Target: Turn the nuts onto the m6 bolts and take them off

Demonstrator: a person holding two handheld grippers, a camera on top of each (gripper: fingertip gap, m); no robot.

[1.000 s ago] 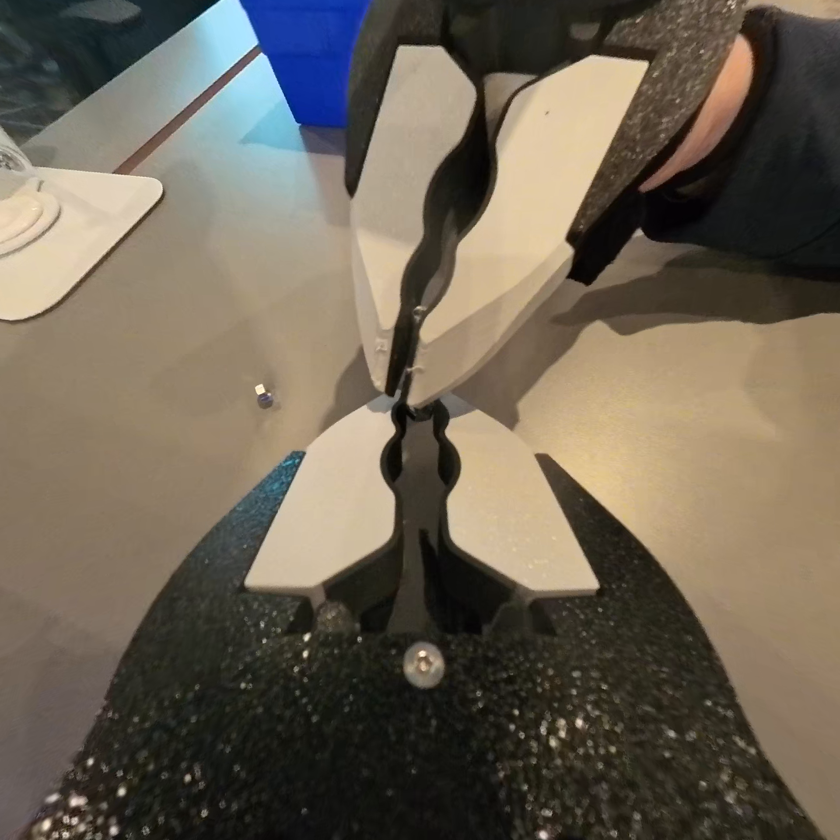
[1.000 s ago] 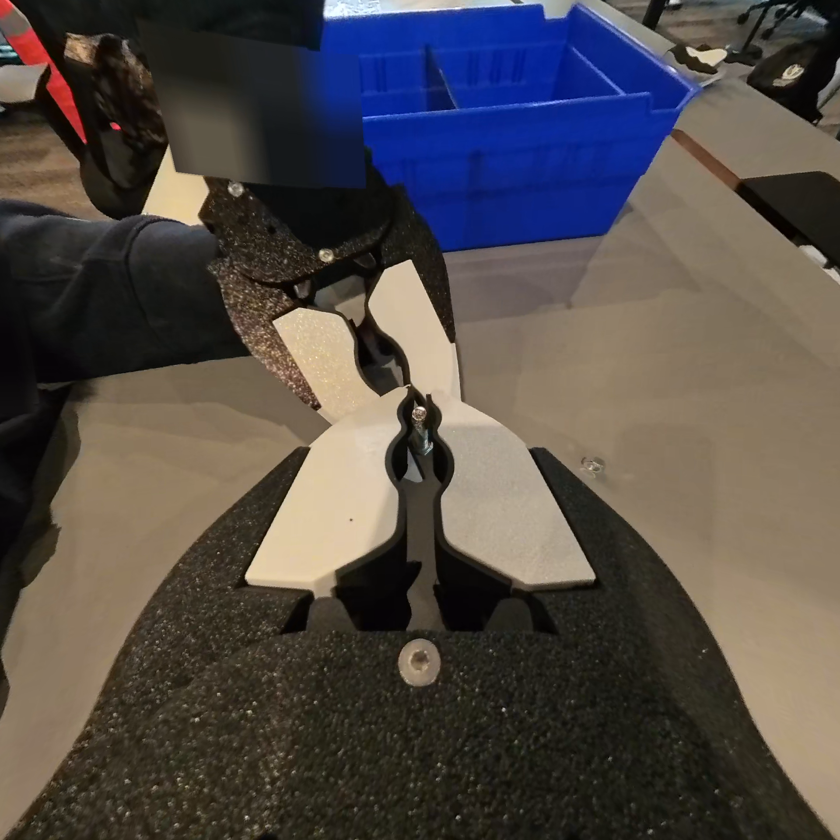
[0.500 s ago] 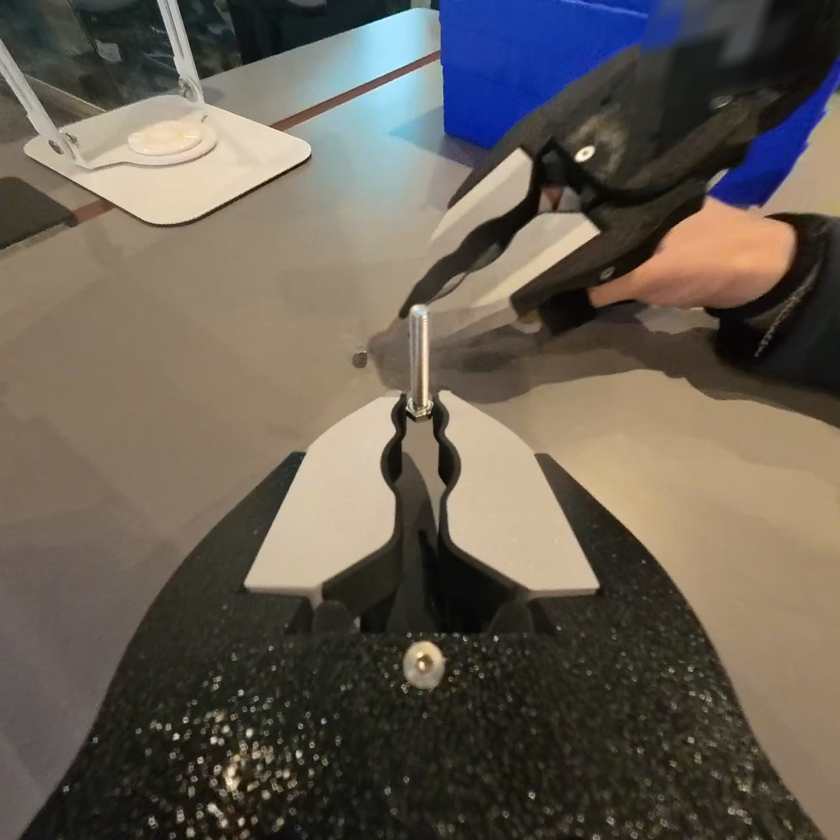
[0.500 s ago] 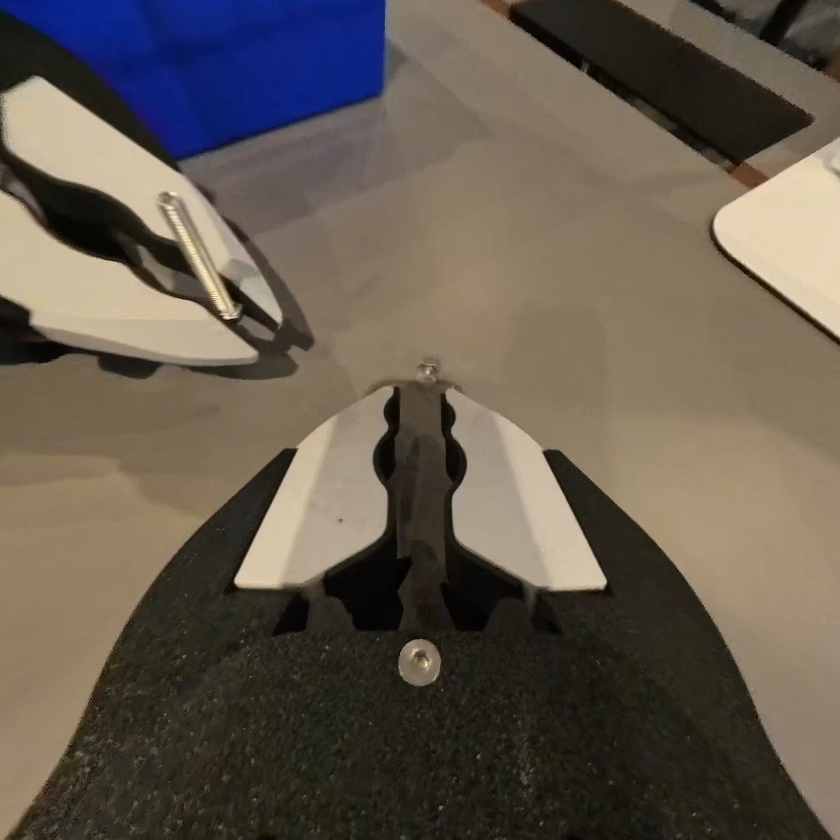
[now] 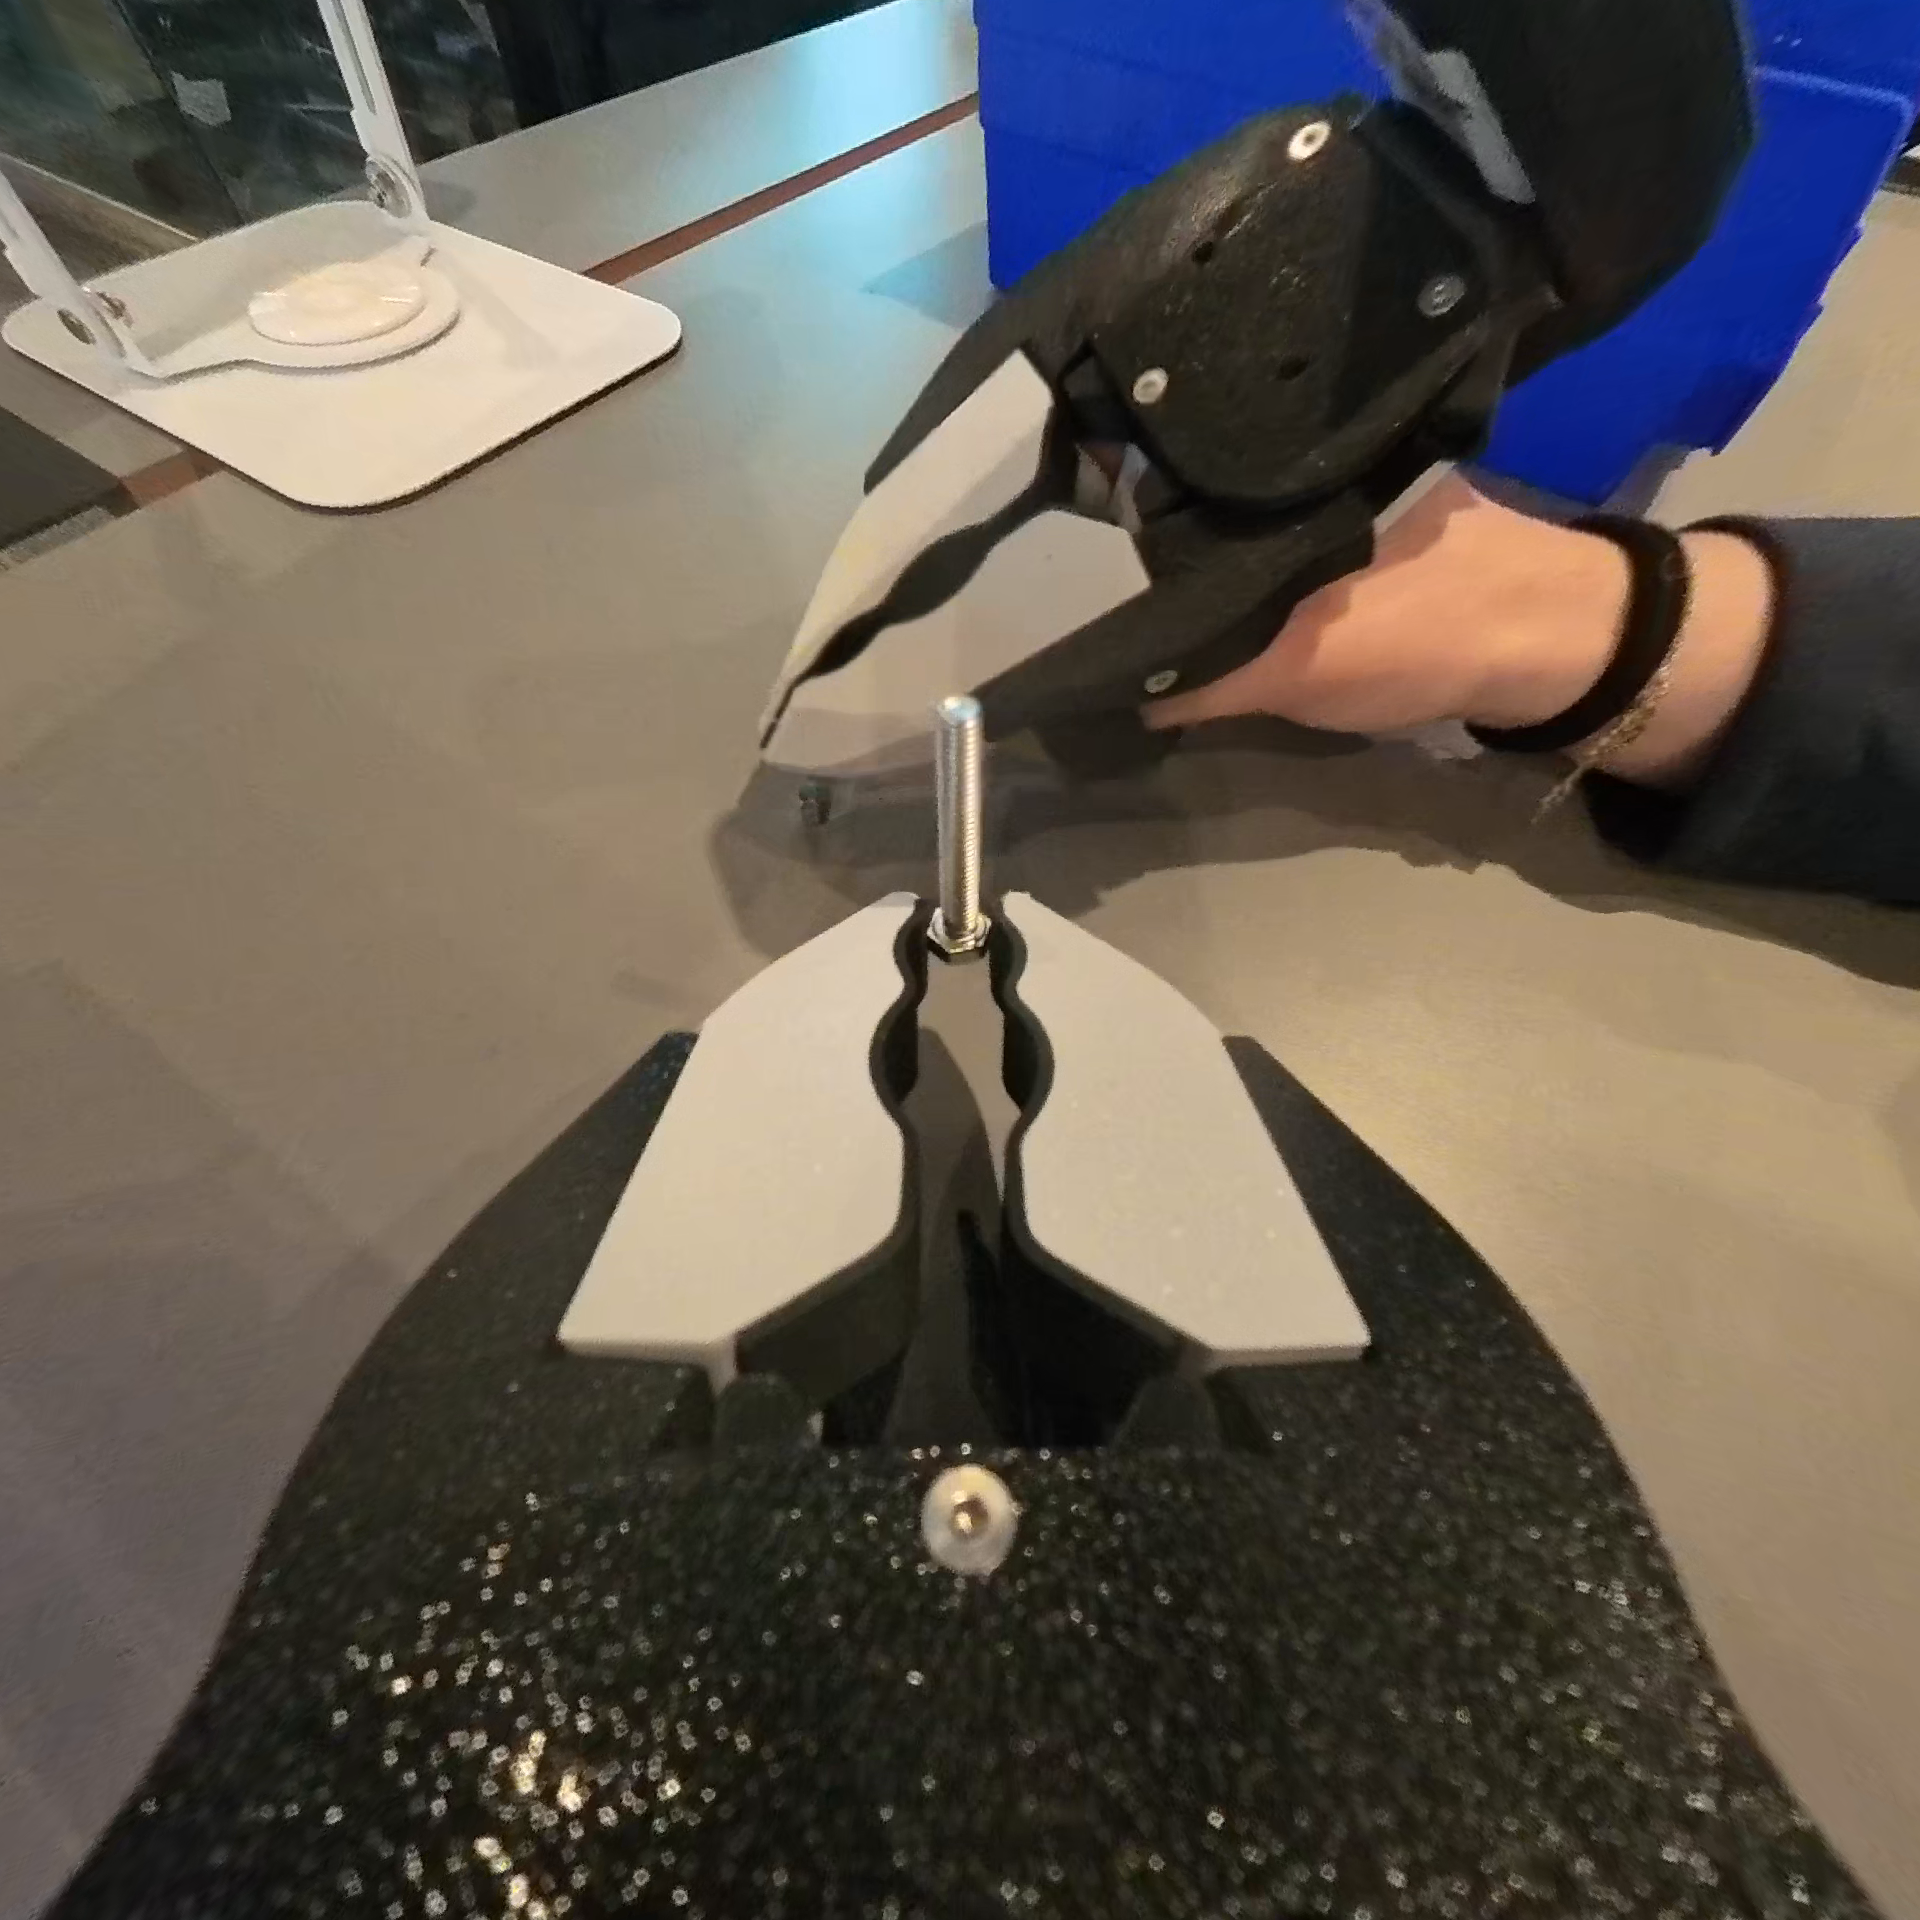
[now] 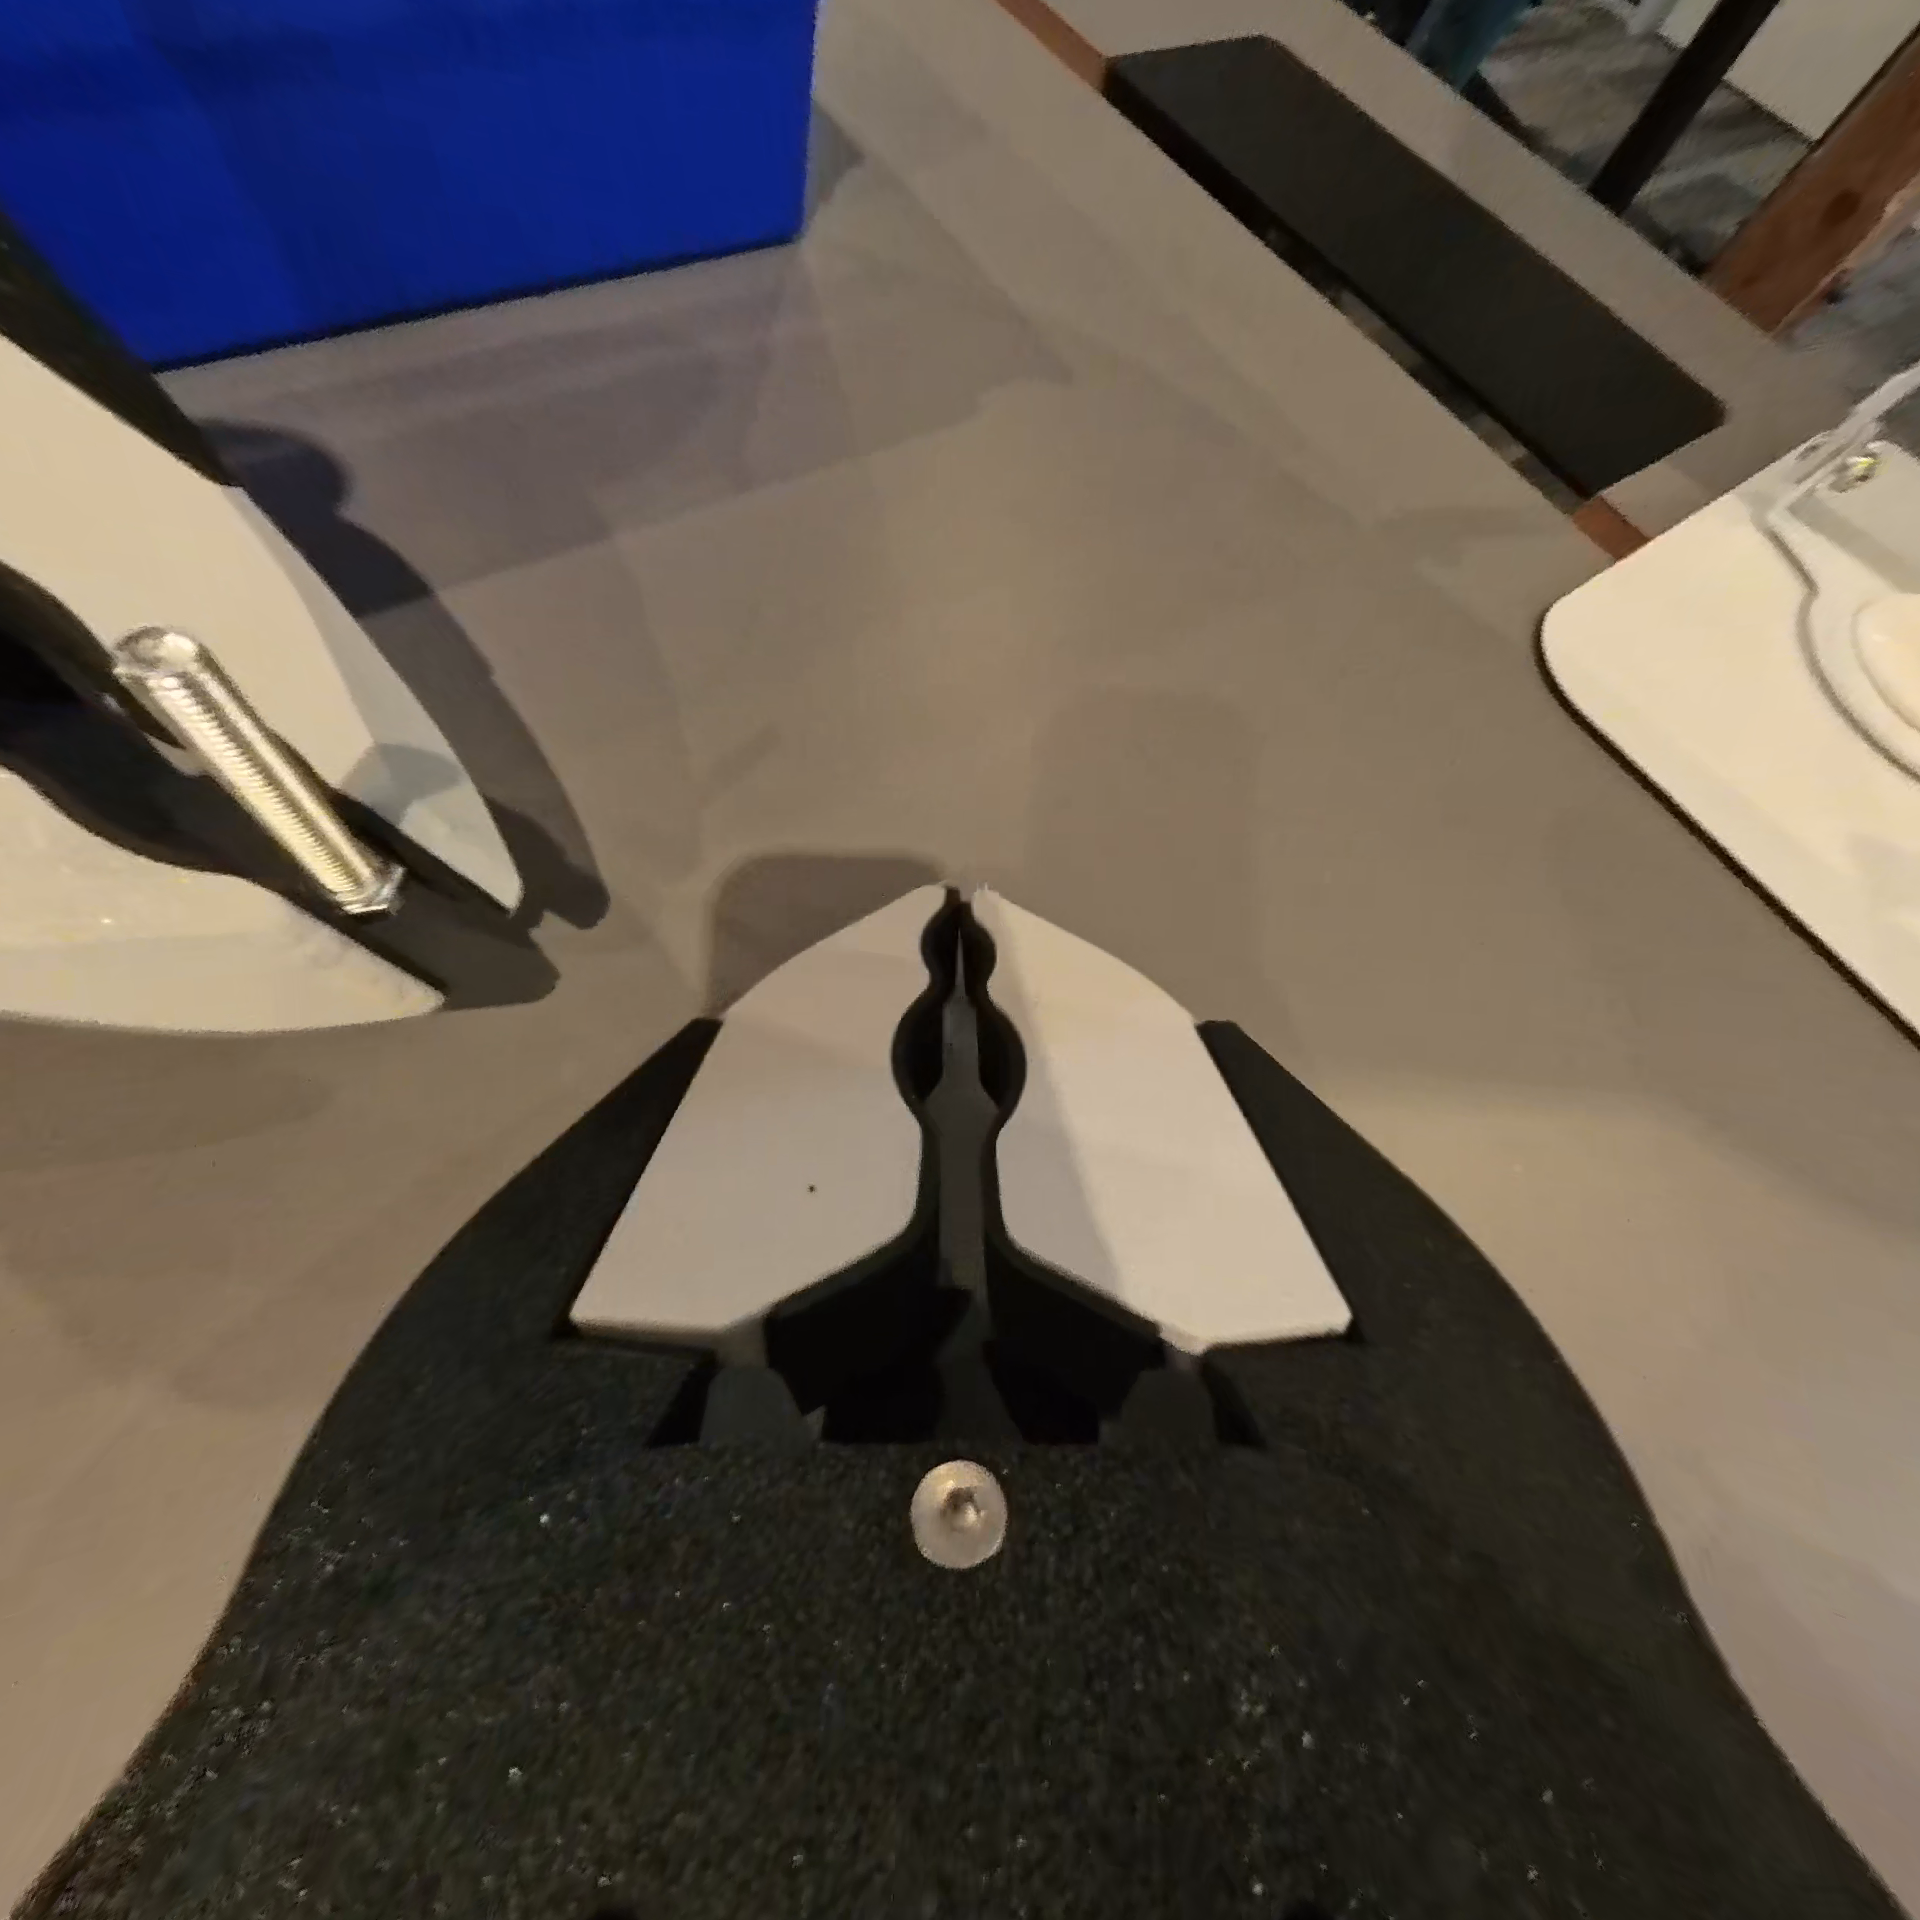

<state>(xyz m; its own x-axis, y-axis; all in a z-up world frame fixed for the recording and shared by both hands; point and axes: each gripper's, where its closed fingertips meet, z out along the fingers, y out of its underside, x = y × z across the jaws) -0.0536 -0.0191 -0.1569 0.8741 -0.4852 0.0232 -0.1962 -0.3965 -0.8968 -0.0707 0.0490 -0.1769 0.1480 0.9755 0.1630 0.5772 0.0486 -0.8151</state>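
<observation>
My left gripper (image 5: 958, 925) is shut on the hex head of a silver M6 bolt (image 5: 958, 810), which stands upright with its thread bare. The bolt also shows in the right wrist view (image 6: 249, 769), in the left gripper (image 6: 473, 951). My right gripper (image 6: 961, 896) is shut, tips together low over the grey table (image 6: 1143, 623), and nothing shows between them. In the left wrist view the right gripper (image 5: 774, 743) is just behind the bolt, and a small dark nut (image 5: 814, 805) lies on the table right under its tips.
A blue bin (image 5: 1195, 156) stands at the back and also shows in the right wrist view (image 6: 416, 156). A white stand base (image 5: 364, 364) sits far left. A black pad (image 6: 1403, 260) lies at the table's edge. A hand (image 5: 1403, 644) holds the right gripper. The white stand base (image 5: 364, 364) lies around 25 cm away from my right fingertips.
My right gripper left the bolt, dropped to the loose nut on the table, opened, then shut; the nut no longer shows at its tips. My left gripper kept the bolt and tilted it upright.
</observation>
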